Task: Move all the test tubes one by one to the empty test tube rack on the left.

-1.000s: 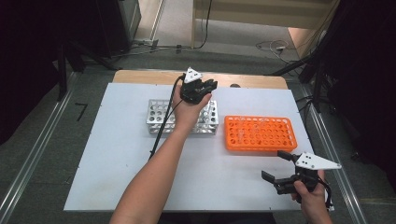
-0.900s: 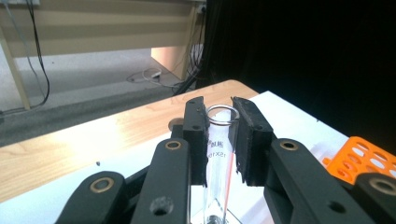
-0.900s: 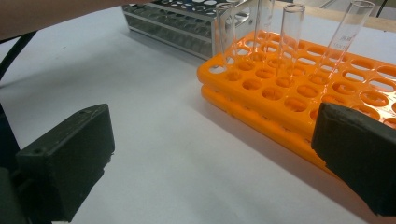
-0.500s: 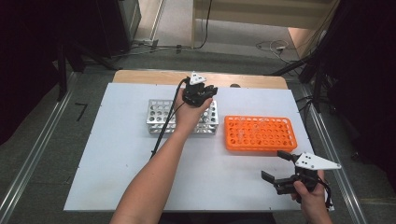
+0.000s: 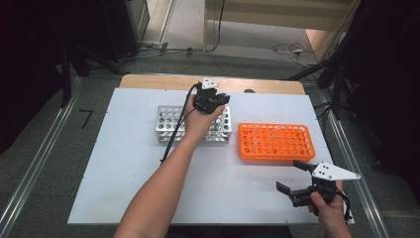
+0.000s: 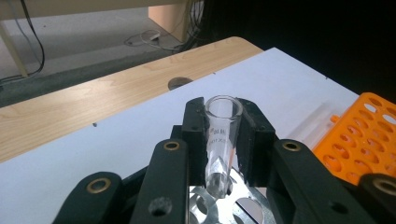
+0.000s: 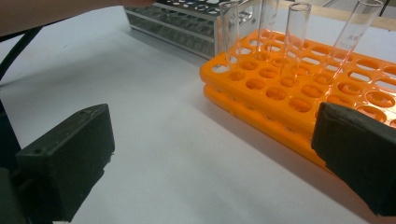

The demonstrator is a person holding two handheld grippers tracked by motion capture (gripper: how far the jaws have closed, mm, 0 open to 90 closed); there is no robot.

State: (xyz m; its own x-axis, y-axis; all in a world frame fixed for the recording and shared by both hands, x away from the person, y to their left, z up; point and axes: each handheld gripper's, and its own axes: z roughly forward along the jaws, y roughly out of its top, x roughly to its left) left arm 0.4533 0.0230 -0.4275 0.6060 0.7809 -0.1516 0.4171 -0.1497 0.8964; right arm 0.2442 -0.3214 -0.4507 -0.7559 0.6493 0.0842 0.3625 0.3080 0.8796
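Note:
My left gripper (image 5: 210, 99) hovers over the right end of the metal tube rack (image 5: 168, 121), at the far middle of the white board. In the left gripper view its jaws are shut on a clear glass test tube (image 6: 222, 135). The tube stands upright, its rounded bottom just above the metal rack's holes (image 6: 210, 207). My right gripper (image 5: 289, 175) rests low near the front right edge, in front of the orange rack (image 5: 275, 141). It is open with nothing between its jaws (image 7: 210, 163). Several clear tubes (image 7: 294, 42) stand in the orange rack (image 7: 299, 88).
The white board (image 5: 124, 168) lies on a wooden table (image 5: 148, 82). A black cable (image 5: 173, 134) trails from the left gripper along the forearm. Bare board spreads at the front left. Dark floor and metal rails surround the table.

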